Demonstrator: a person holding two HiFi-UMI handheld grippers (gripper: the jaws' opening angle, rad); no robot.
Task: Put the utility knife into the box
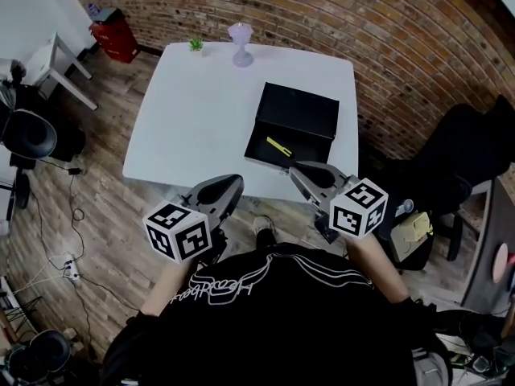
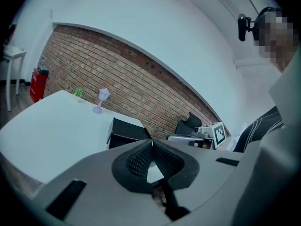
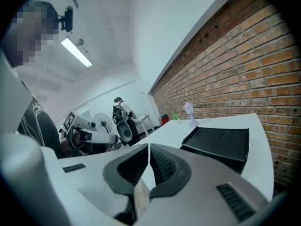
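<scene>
A black box lies open on the white table, lid leaning back. A yellow utility knife rests inside it near the front. Both grippers hover off the table's near edge, close to the person's chest. My left gripper is shut with nothing in it; its tips meet in the left gripper view. My right gripper is also shut and empty, just short of the box's front edge, its tips touching in the right gripper view. The box lies ahead of each.
A lilac stemmed glass and a small green plant stand at the table's far edge. A brick wall runs behind. A black chair is at the right, a red case and desk at far left.
</scene>
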